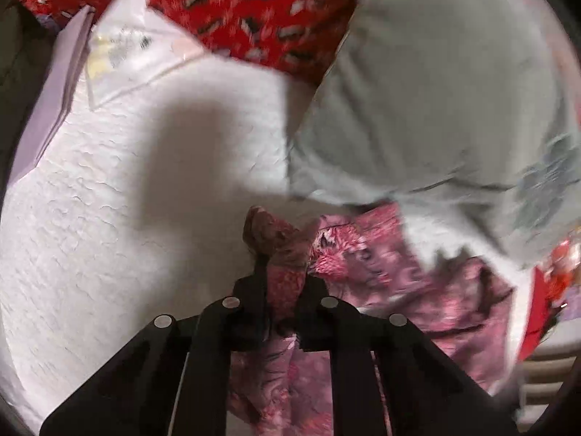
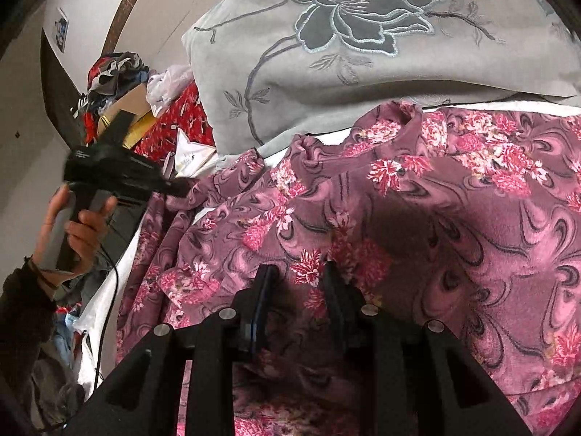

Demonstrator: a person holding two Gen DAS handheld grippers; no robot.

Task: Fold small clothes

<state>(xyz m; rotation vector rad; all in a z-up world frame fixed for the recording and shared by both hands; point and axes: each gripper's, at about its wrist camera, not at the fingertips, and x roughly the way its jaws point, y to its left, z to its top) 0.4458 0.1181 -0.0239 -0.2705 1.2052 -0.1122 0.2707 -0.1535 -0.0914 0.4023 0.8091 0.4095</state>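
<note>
A white textured bed cover (image 1: 109, 218) fills the left wrist view, with a large grey pillow (image 2: 363, 65) embroidered with a dark flower lying at its far side and a red patterned cloth (image 1: 254, 11) beyond that. Spread over the cover just in front of the pillow is the mauve floral garment (image 2: 454, 200), printed with pink blossoms and dark swirls, rumpled and only partly flat. A white plastic packet (image 1: 138, 51) lies on the cover near the red cloth, well apart from the garment. The left tool (image 1: 285, 272) is clenched on a bunched corner of the garment, lifting that fold off the cover; in the right wrist view a hand (image 2: 81, 232) in a dark sleeve holds its handle at the garment's left edge. The right tool (image 2: 301, 283) hovers low over the middle of the garment, its jaws partly apart, and whether they pinch any cloth cannot be told.
</note>
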